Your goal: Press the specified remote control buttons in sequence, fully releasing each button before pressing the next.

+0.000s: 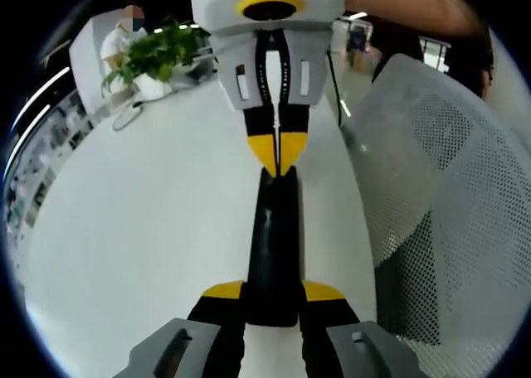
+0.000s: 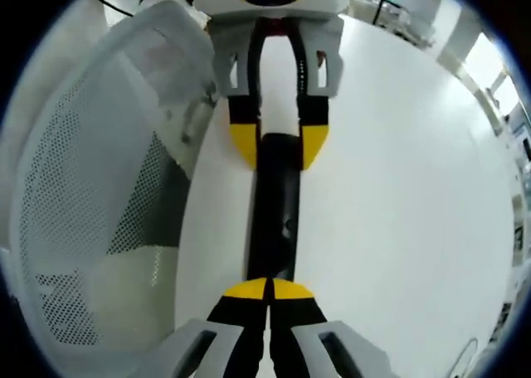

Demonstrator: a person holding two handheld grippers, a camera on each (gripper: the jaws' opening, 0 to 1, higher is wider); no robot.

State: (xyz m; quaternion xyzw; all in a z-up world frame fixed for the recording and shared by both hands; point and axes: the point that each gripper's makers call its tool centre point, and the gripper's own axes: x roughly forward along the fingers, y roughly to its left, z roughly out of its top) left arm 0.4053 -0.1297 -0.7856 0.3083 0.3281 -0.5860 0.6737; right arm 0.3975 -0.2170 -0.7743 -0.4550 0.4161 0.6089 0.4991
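White table [image 1: 149,229] spreads under both my grippers, with a mesh chair [image 1: 448,196] pushed up along one edge and a potted plant [image 1: 153,50] at the far end in the left gripper view. I see the black remote [image 1: 274,245] lying flat on that table, running straight from one gripper to the other. My left gripper [image 1: 274,299] has its yellow tips on either side of the remote's near end, so the jaws are clamped around its body; in the right gripper view the same gripper [image 2: 279,146] comes down from the top, its tips bracketing the far end of the remote [image 2: 274,212]. My right gripper [image 2: 269,289] has its tips pinched together with no gap between them, resting on the near end of the remote; in the left gripper view it [image 1: 277,150] enters from the top with tips together, touching the far end. I cannot tell which button lies under those tips. A person's arm [image 1: 406,1] shows behind it.
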